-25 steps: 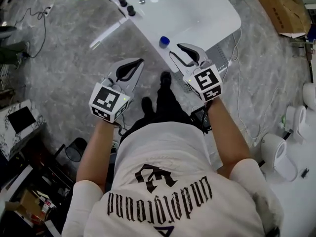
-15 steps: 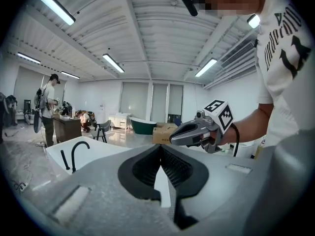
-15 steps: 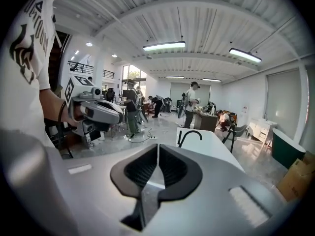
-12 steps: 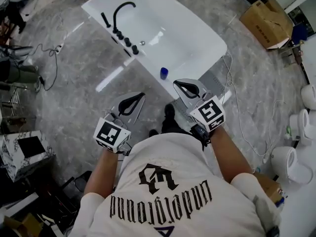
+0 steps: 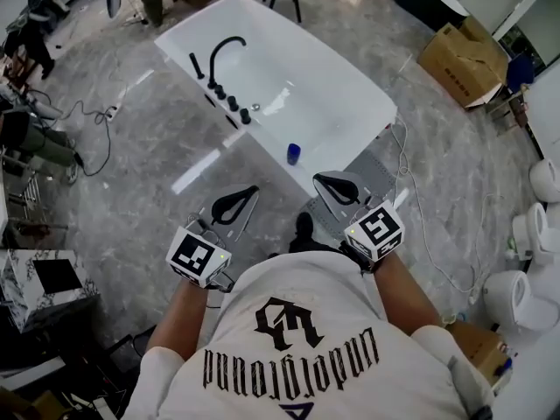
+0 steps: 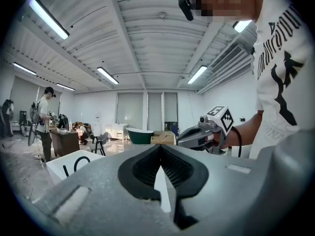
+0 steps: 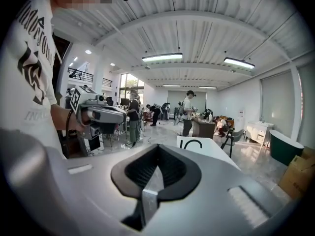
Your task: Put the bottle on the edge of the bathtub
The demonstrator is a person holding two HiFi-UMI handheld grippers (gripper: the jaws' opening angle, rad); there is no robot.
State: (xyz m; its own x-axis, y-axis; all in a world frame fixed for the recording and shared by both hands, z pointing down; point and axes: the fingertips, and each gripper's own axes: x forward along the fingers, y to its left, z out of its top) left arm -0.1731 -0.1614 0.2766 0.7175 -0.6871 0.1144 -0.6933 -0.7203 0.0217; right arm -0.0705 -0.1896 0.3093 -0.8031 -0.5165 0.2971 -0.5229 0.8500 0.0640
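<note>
Grey marbled floor (image 5: 131, 182) takes up the left of the head view. Next to the right we see the left hand-held gripper (image 5: 252, 191), grey with black pads, held out over that floor in front of a person in a white printed T-shirt (image 5: 297, 348). Its cube with square markers (image 5: 198, 256) sits at the wrist end. In its own view the two pads meet at the tips, with only a small diamond-shaped gap behind them and nothing between them, so we call it clenched and empty.

Beyond it lies the white oval bathtub (image 5: 337, 90), set at a slant, with a curved black faucet (image 5: 226, 49) and a row of black knobs (image 5: 233, 103) on its near rim. The small blue bottle (image 5: 293, 153) stands on that same near rim, to the right of the knobs, toward the tub's right end. It is well apart from both hand-held grippers and neither touches it.

Right of the bottle and nearer to us is the right hand-held gripper (image 5: 318, 179), its marker cube (image 5: 374, 232) facing up. Its own view shows the pads pressed together at the tips, clenched on nothing. The two hand-held grippers are side by side, both pointing toward the tub.

Further right, an open brown cardboard box (image 5: 459, 55) sits on the floor at the upper right. White toilets (image 5: 512, 300) stand along the right edge.
</note>
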